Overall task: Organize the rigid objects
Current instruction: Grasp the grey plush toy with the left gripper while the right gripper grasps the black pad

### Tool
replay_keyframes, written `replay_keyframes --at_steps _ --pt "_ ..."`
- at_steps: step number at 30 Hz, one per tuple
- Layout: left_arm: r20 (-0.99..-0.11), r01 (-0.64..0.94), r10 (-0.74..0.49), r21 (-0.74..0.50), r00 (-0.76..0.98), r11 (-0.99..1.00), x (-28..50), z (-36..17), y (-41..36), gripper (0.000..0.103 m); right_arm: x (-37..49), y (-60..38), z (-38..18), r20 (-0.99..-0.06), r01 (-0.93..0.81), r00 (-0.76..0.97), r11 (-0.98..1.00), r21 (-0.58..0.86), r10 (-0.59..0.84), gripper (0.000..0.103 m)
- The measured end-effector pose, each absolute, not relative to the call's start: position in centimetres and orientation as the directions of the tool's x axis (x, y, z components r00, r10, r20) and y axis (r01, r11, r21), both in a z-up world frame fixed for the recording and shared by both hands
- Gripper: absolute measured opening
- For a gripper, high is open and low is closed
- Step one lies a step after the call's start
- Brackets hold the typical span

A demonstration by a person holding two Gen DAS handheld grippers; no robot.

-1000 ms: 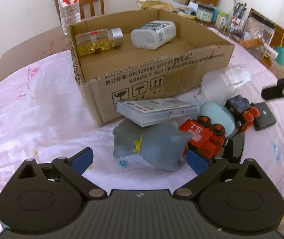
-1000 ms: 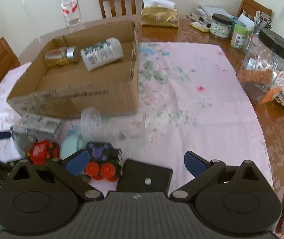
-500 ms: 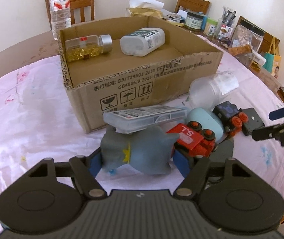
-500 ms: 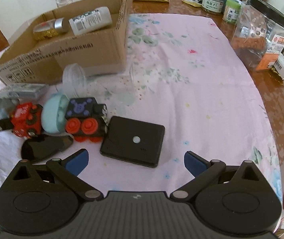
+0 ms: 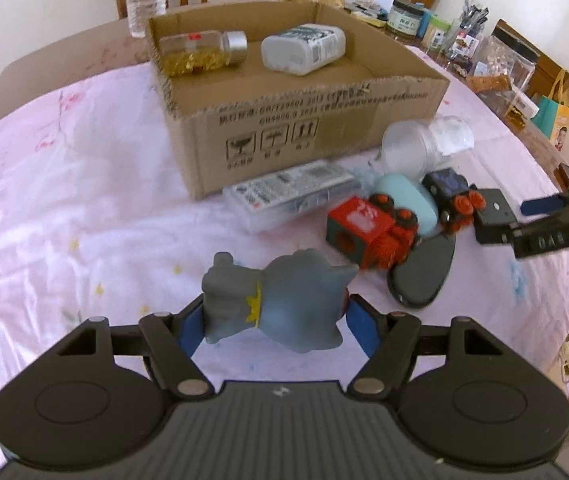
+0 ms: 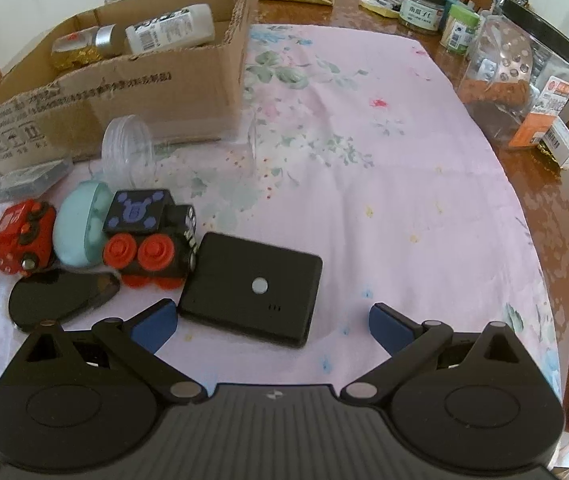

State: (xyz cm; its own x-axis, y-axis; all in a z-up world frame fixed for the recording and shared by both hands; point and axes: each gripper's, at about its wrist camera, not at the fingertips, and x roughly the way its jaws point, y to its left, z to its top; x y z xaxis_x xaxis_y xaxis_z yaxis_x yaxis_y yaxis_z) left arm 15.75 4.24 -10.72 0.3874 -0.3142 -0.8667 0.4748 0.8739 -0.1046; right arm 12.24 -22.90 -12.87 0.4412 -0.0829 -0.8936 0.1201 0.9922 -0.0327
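Left wrist view: grey rubber toy figure clamped between the blue pads of the left gripper, jaws having just closed to roughly half their spread and now pressing on both flanks of the toy, lifted clear of the pink floral tablecloth. At one o'clock from the toy, red block train on its side, touching a pale blue oval case; just beyond, black block train with red wheels; below these, glossy black oval lid flat on the cloth. At twelve o'clock, clear plastic case lying against the front wall of the cardboard box; inside the box, capsule bottle with silver cap and white pill bottle, both lying down. Clear plastic cup on its side at the box's near right corner. At three o'clock, right gripper over a black rectangular device. Right wrist view: right gripper spread wide and holding nothing, blue fingertips either side of the near edge of the black rectangular device, left tip just beside its corner, touching or not impossible to tell. At ten o'clock, same trains, oval case and lid clustered. At one to two o'clock, large clear jar with black lid on the bare wooden table.
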Motion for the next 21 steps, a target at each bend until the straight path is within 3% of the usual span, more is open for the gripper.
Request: replay_keyframes --at_steps 8,15,21 --pt "-0.854 0.437 -0.296 -0.091 0.428 0.895 15.3 -11.7 4.2 0.092 11.7 -24.2 -12.9 -0.879 0.153 0.465 0.988 -0.036 -0.104 0.103" --pt "-0.848 0.436 -0.260 -0.038 0.461 0.899 15.3 -13.1 3.4 0.099 10.9 -25.4 -12.9 -0.874 0.141 0.477 0.989 -0.035 -0.098 0.103" --pt "-0.849 0.449 -0.229 0.010 0.476 0.894 14.8 -13.6 2.6 0.103 11.7 -24.9 -13.1 -0.861 0.005 0.508 1.000 -0.030 -0.028 0.103"
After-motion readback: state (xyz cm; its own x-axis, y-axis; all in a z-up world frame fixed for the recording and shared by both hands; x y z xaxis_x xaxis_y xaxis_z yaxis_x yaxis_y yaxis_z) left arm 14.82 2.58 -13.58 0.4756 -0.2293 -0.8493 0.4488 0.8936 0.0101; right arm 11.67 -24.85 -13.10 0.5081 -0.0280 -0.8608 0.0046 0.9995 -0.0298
